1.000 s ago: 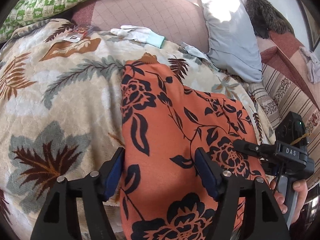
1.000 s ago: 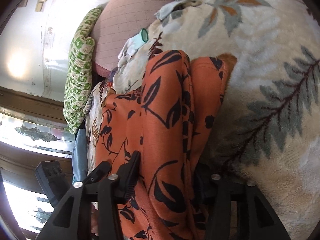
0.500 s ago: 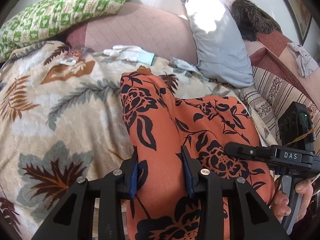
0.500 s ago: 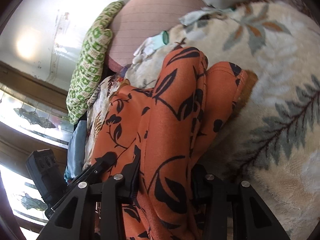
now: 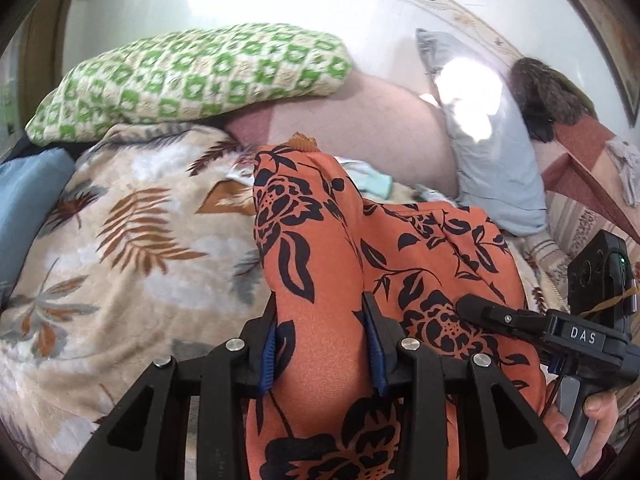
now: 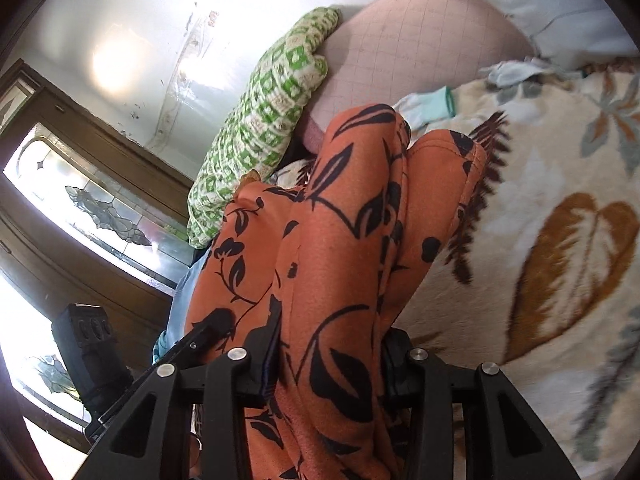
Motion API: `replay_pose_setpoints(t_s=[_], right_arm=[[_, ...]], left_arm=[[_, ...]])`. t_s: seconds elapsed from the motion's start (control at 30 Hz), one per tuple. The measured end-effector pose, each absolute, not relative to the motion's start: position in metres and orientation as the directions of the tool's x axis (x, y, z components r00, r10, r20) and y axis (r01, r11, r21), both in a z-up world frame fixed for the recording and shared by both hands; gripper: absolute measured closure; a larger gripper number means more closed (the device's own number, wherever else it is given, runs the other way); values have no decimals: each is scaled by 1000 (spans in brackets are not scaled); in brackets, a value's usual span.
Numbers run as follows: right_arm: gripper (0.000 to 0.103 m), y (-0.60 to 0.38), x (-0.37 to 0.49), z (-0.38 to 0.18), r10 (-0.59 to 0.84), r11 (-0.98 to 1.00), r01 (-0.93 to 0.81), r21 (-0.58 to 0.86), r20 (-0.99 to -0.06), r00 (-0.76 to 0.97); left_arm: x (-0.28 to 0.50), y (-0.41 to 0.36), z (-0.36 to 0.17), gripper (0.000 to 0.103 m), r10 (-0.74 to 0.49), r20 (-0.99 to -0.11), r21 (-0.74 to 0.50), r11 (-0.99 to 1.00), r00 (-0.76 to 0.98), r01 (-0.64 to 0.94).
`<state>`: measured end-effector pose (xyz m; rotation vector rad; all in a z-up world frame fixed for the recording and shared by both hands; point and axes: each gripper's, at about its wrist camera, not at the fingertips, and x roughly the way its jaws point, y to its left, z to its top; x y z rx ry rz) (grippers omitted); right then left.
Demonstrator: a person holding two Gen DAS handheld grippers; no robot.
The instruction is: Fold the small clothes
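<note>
We hold the orange floral garment (image 5: 320,264) on the leaf-print blanket (image 5: 132,240) covering the bed, its near edge pinched at two places: the left tongs (image 5: 322,344) and the right tongs (image 6: 326,354) have each just closed on a bunched fold. To fold well, we judge both hands should carry the edge toward the far end evenly, keeping the cloth taut. A pale glove (image 6: 430,106) lies just beyond the garment's far end and may be covered; green-checked pillow (image 5: 188,76) and grey pillow (image 5: 484,148) stand farther off.
</note>
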<state>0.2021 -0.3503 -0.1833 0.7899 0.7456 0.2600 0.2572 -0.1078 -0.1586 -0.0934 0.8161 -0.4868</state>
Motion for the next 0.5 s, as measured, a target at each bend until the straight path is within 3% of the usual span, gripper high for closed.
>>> replay_pose_setpoints(t_s=[0.2, 0.27, 0.33, 0.5], right_arm=[[61, -328, 225, -224, 465, 701, 115, 704, -574, 674], [54, -325, 230, -242, 431, 722, 178, 669, -635, 641], [46, -331, 231, -250, 433, 707, 215, 674, -652, 622], [44, -348, 220, -230, 406, 720, 219, 659, -655, 638]], left_arm=[[281, -97, -202, 61, -308, -795, -199, 946, 523, 256], [282, -98, -211, 44, -260, -822, -159, 959, 507, 234], [280, -93, -210, 37, -248, -823, -151, 963, 510, 225], [274, -82, -195, 35, -211, -801, -106, 971, 560, 214]])
